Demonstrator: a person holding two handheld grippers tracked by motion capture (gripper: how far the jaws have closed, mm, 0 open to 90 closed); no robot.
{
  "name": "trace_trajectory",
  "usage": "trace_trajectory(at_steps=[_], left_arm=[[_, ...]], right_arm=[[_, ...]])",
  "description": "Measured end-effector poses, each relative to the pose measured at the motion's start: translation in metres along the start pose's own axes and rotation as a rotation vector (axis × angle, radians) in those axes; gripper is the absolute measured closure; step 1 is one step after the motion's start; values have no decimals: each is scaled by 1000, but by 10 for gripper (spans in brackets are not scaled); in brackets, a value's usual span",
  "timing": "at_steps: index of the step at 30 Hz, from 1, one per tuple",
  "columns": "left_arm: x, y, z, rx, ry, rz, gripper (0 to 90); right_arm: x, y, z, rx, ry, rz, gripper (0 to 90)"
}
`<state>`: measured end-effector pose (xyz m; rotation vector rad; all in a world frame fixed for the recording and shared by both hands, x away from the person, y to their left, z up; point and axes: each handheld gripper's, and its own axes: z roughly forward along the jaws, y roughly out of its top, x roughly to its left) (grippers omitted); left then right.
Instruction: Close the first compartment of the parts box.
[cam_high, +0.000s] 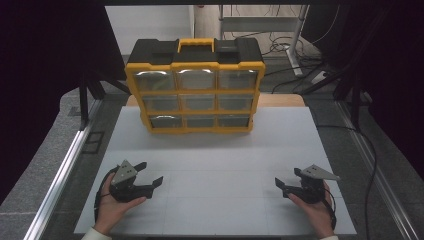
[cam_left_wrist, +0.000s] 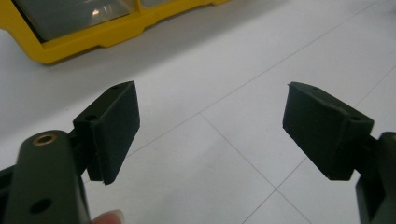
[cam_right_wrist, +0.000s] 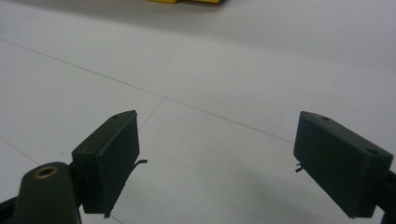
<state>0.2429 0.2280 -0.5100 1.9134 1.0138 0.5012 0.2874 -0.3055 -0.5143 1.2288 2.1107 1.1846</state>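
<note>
Both hands rest low at the near edge of the white table (cam_high: 215, 150), one at each side, palms cupping the gripper bodies from below. The left gripper (cam_high: 150, 173) sits near the left corner and angles forward and inward, toward the middle of the table; its grey plate tilts up on top. The right gripper (cam_high: 286, 181) lies near the right corner and points left across the table — its plate juts out to the right. The two are well apart, with bare table between them.

Both stand released: the jaws are spread wide and nothing lies between them. The left gripper view (cam_left_wrist: 212, 126) makes this plain, with only seamed table surface showing in the gap, and a fingertip at the bottom edge. The right gripper view (cam_right_wrist: 217, 158) shows the same wide gap over the table.

The organizer (cam_high: 195, 92) — yellow frame, black top, three rows of clear drawers — stands upright at the far side, well away from both grippers. From above it is whole; the left gripper view catches one yellow corner (cam_left_wrist: 70, 28) with a clear drawer front, the right gripper view a yellow sliver (cam_right_wrist: 187, 1).
</note>
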Motion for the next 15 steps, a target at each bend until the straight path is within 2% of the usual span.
trace_trajectory(at_steps=[8, 15], left_arm=[[0, 1, 3, -4, 11, 25, 189], [0, 2, 2, -14, 2, 23, 187]], right_arm=[[0, 0, 0, 2, 1, -4, 145], [0, 0, 1, 4, -1, -8, 145]])
